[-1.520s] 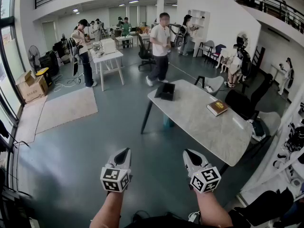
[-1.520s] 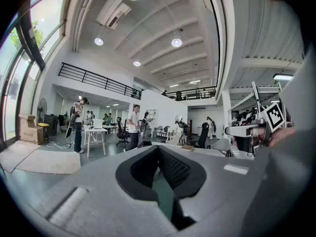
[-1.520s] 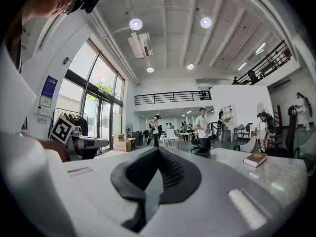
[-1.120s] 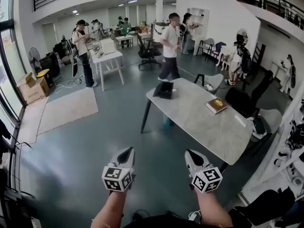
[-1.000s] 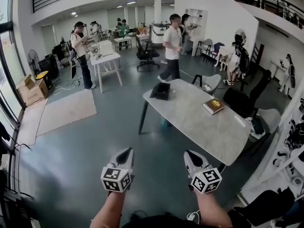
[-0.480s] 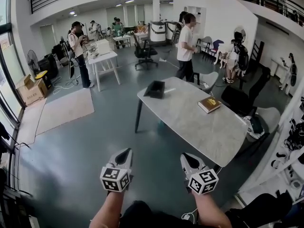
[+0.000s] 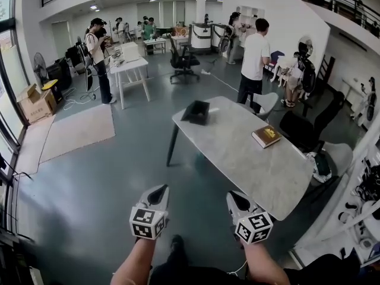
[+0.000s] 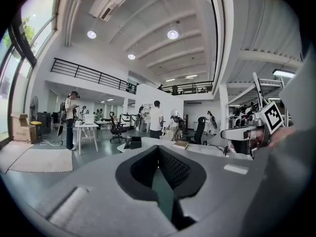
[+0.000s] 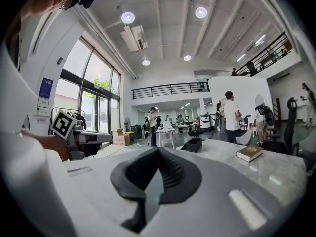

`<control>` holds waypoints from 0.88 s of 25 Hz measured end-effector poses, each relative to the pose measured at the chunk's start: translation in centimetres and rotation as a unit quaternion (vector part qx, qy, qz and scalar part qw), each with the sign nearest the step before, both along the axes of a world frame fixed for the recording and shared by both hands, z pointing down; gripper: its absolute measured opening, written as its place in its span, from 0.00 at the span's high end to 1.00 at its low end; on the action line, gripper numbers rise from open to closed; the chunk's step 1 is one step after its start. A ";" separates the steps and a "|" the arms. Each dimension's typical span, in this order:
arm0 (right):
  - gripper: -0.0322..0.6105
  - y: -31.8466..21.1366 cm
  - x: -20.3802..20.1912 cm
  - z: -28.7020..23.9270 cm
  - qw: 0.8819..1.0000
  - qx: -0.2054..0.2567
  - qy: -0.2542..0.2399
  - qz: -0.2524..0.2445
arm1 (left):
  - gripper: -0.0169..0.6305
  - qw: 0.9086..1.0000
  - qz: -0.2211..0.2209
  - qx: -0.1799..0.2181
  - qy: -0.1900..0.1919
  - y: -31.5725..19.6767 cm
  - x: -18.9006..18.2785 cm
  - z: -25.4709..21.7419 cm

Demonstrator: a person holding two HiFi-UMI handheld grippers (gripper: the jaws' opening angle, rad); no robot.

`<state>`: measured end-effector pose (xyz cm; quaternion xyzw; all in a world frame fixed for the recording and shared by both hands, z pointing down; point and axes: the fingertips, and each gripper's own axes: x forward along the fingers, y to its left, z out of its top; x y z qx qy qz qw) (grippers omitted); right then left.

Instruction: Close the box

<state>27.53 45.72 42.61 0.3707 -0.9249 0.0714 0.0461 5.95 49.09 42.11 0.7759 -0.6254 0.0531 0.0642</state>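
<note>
The fingers of the left gripper (image 7: 159, 190) and right gripper (image 7: 233, 196) are pressed together, empty. The box (image 7: 196, 111) is set at the far left end of the surface (image 7: 249, 153), well apart from both. It appears open. If pushed off-centre, it could be slid over the edge.

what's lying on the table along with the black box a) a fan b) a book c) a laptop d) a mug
B: a brown book lies on the table near its right edge, apart from the black box at the far end.
</note>
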 end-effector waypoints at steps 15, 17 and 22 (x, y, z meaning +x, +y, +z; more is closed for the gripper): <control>0.95 -17.1 -14.4 1.8 0.999 -0.026 0.046 -0.001 | 0.96 1.000 0.020 -0.019 0.015 -18.7 -13.8 1.1; 0.95 -18.9 -16.2 1.8 0.998 -0.024 0.053 0.000 | 0.96 0.999 0.026 -0.016 0.019 -20.7 -15.4 1.0; 0.95 -21.9 -19.4 0.7 0.997 0.003 0.080 0.001 | 0.96 0.999 0.034 -0.008 0.015 -23.9 -18.7 0.5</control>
